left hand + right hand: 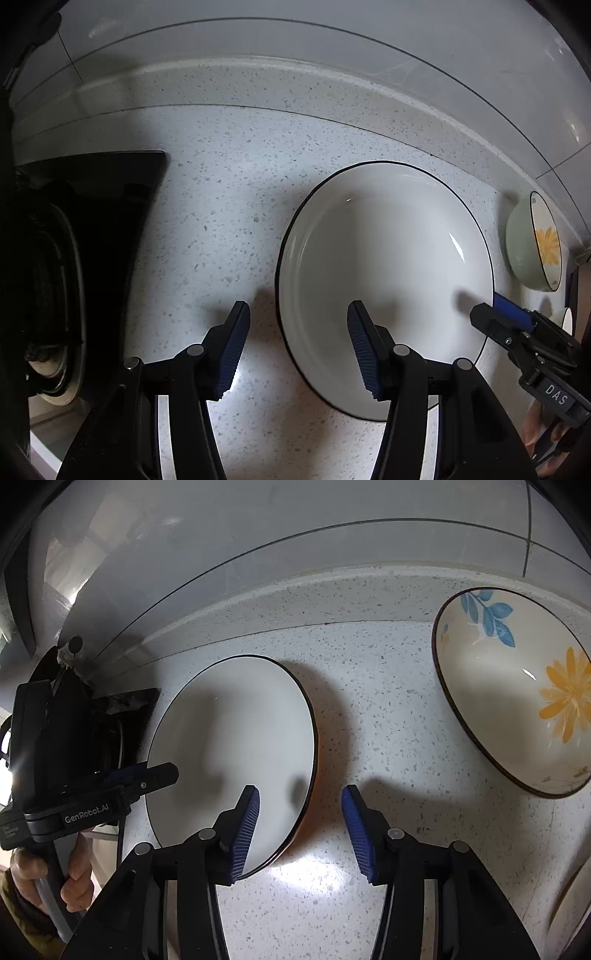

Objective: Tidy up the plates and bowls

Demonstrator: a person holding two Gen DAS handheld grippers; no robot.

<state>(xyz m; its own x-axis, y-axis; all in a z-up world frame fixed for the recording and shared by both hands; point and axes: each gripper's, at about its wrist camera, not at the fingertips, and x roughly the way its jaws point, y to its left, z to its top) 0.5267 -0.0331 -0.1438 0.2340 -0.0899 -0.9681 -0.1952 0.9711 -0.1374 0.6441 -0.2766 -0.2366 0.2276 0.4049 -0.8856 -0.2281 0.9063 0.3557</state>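
A white plate with a thin black rim [384, 280] lies flat on the speckled counter; it also shows in the right wrist view [236, 746]. My left gripper [299, 332] is open, straddling the plate's left edge, one finger over the plate and one over the counter. My right gripper [300, 812] is open, straddling the plate's right edge. A bowl with a yellow flower and blue leaves [517, 694] stands to the right of the plate; it shows at the far right in the left wrist view [535, 243]. Each gripper holds nothing.
A black gas hob [85, 236] lies left of the plate. A tiled wall [295, 44] runs behind the counter's raised back edge. Another dish rim [572, 897] shows at the lower right. A hand [74, 871] holds the left gripper's handle.
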